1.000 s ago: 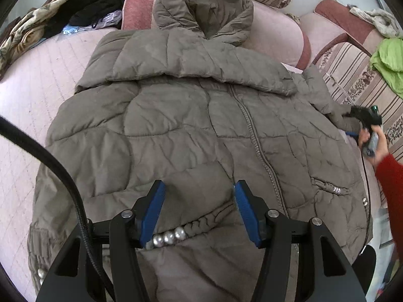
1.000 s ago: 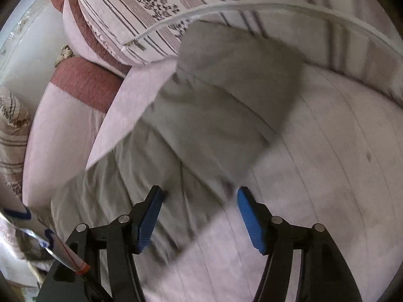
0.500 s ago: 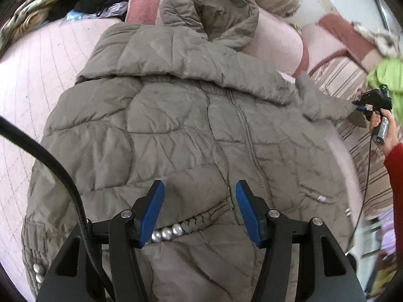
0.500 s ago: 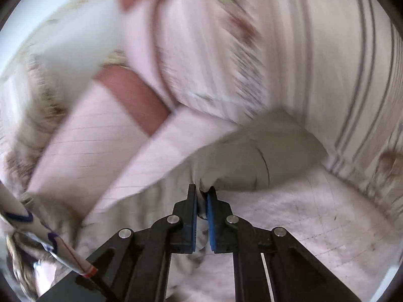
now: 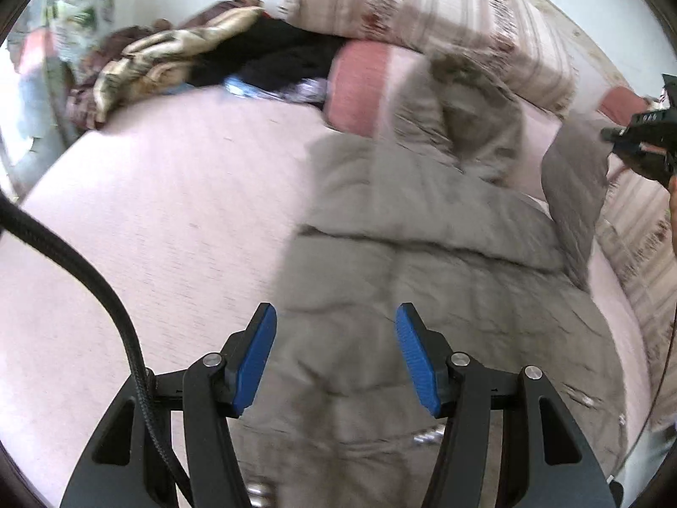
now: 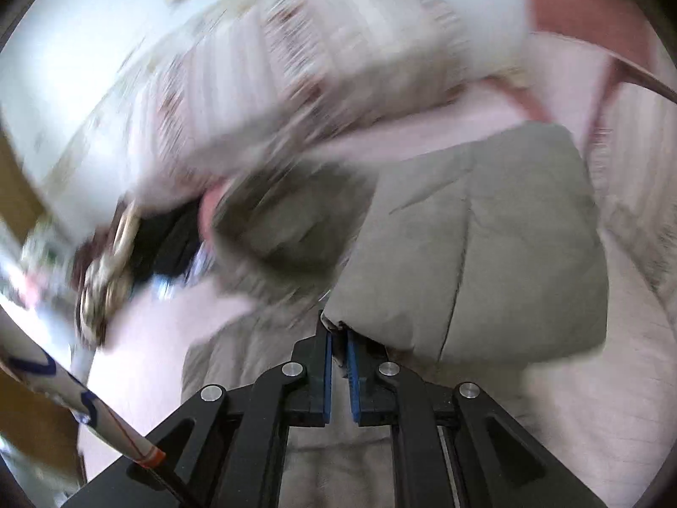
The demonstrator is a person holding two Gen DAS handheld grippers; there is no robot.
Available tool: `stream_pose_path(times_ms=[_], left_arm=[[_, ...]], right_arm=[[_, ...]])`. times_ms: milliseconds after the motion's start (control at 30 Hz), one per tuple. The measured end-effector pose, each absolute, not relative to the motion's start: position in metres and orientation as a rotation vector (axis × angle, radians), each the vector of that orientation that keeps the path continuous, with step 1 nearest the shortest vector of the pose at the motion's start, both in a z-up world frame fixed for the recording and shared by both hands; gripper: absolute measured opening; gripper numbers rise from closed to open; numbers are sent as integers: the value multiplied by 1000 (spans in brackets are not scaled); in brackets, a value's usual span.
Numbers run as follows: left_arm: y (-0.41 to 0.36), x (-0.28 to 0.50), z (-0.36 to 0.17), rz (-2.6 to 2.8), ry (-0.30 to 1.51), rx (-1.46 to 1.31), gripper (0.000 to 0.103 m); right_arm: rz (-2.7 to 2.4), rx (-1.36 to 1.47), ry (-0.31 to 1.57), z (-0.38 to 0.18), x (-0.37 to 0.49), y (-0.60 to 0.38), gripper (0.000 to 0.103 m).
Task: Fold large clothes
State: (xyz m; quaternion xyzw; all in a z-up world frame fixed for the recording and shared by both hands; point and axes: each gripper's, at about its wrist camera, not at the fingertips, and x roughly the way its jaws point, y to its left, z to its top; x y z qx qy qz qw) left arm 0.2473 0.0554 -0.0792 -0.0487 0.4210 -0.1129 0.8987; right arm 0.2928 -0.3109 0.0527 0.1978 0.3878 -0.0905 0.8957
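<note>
**Sleeve lifted at the right, body flat ahead of the left jaws**

Left wrist view. The left gripper hovers with its jaws spread wide and nothing between them, directly above the lower body of the grey-brown padded jacket. The jacket lies front-up on the pink sofa seat, its long axis running away from the jaws toward the hood, which rests against the striped cushions. To the left of the jacket the seat is bare up to a heap of other clothes. At the far right the sleeve stands raised off the seat, its end at the right gripper.

Right wrist view. The right gripper has its jaws clenched on a fold of the sleeve, which hangs broad and slack just beyond the blue pads. The jacket's body lies to the left of and below these jaws, so the fold appears to call for carrying the sleeve leftward across the chest; the right hand is the nearer one.

Only the right view shows the pinch itself; only the left view shows the whole garment and its axis. Both are motion-blurred.
</note>
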Motion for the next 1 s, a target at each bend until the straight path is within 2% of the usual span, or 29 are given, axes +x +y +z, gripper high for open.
stream_pose_path(times_ms=[167,400,467,500,533,600,733,900,1000], left_arm=[[75,259,-78,-187,880,-122,58],[79,265,-80,-170,881,-133,58],[80,266,-82,-165,888,-138,58],[80,267,-82,-161,892,-140,58],[81,268,-84,-157,899,-144,58],[84,270,-85,-152,906,-153,58],[90,271,-85,-137,909,-167,58],[94,273,-88,-121,925,-183,58],[97,274,-89,-113,933,-193,58]], right_arm=[[-147,318,963,-27,326,-246,7],[-159,315,1097,-98,328,-234,11],[-135,313,1101,-100,319,-232,23],[-120,307,1096,-95,318,-228,37],[-109,297,1088,-89,311,-226,55],[-81,279,1048,-74,292,-223,67],[-39,269,974,-41,259,-230,67],[-113,285,899,-19,258,-251,67],[-163,333,894,-23,272,-259,58]])
